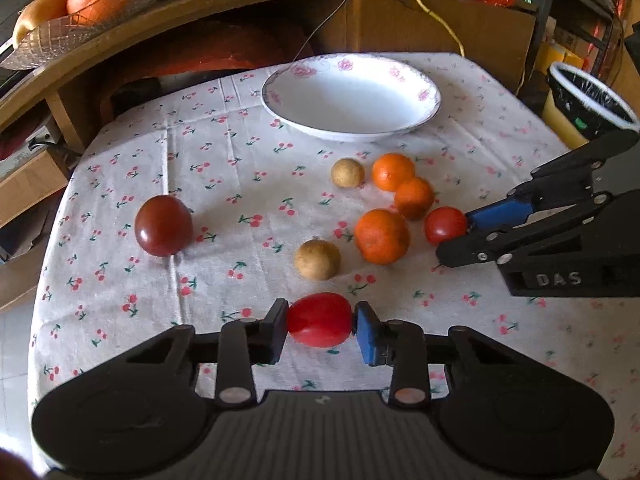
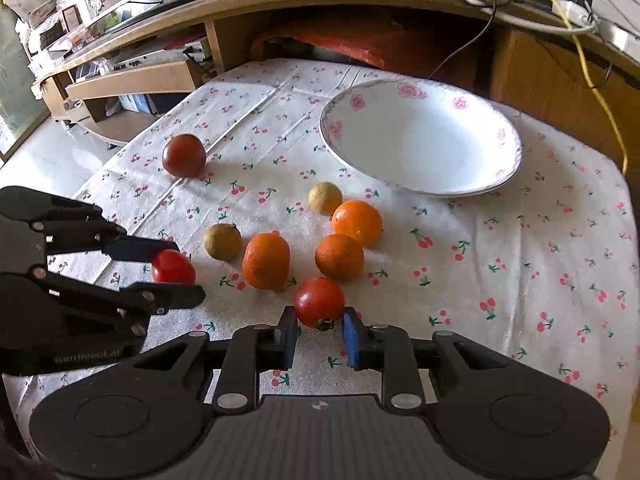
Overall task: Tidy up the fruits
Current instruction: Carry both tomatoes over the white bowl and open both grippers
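Left wrist view: dark red tomato (image 1: pixel 163 225) sits alone at far left on the cherry-print tablecloth (image 1: pixel 224 168), well apart from the rest. Left gripper (image 1: pixel 320 326) is clamped on a bright red tomato (image 1: pixel 319 319), pads touching both its sides, low over the cloth near the front edge. Behind it, a near brown round fruit (image 1: pixel 317 259), then a far brown round fruit (image 1: pixel 347 173) further back. White floral plate (image 1: pixel 400 70) sits at the back of the table, nothing in it. Right of the brown fruits is a cluster of three oranges: front orange (image 1: pixel 382 236), middle orange (image 1: pixel 414 198) and back orange (image 1: pixel 393 172), the back two touching. At far right, right gripper (image 1: pixel 454 236) has its fingers spread around a small red tomato (image 1: pixel 445 225), blue pad at its far side, black finger at the near side. Right wrist view: same small tomato (image 2: pixel 319 302) sits between the right gripper's (image 2: pixel 319 330) pads, the black pad close against it and a small gap at the blue pad, so not squeezed, tomato resting on the cloth just in front of the oranges. Glass bowl (image 1: pixel 72 28) with large oranges sits on the wooden shelf at upper left.
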The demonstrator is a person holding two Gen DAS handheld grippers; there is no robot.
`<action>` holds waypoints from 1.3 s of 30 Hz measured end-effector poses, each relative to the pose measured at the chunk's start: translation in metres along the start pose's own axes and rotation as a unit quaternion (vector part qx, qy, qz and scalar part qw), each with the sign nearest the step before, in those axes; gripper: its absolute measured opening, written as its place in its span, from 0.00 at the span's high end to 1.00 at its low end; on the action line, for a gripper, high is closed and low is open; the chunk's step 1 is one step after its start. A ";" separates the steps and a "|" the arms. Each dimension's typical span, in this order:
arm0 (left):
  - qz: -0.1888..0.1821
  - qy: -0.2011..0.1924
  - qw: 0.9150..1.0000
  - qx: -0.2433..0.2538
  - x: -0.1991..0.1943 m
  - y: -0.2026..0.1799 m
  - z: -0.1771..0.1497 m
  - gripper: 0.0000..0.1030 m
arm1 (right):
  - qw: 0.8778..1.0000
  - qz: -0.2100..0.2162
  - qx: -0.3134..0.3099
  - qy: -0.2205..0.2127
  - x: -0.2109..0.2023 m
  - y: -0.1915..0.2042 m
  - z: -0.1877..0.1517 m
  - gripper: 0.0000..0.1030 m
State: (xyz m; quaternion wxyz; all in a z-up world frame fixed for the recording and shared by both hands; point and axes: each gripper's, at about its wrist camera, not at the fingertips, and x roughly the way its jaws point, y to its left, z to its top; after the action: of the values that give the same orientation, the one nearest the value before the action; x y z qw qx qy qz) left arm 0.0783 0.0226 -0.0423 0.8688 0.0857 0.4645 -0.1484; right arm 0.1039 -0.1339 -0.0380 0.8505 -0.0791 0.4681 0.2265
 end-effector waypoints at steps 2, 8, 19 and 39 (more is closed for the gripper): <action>0.002 -0.011 1.000 0.002 -0.007 -0.006 0.004 0.58 | 1.000 0.000 0.001 -0.010 -0.009 0.000 0.000 0.81; 0.021 -0.034 0.999 0.019 -0.018 -0.019 0.034 0.58 | 0.999 -0.012 0.008 -0.039 -0.033 -0.005 0.005 0.81; 0.019 -0.043 0.999 0.024 0.017 -0.018 0.086 0.58 | 0.997 -0.044 0.028 -0.053 -0.020 -0.022 0.040 0.81; 0.027 -0.044 0.999 0.013 0.069 -0.006 0.126 0.58 | 0.996 -0.075 0.027 -0.041 0.021 -0.061 0.077 0.79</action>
State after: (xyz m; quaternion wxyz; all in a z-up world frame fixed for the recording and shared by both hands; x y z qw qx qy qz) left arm 0.2108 -0.0309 -0.0300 0.8908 0.1033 0.4215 -0.1348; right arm 0.1999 -0.1544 -0.0184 0.8854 -0.0817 0.4313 0.1528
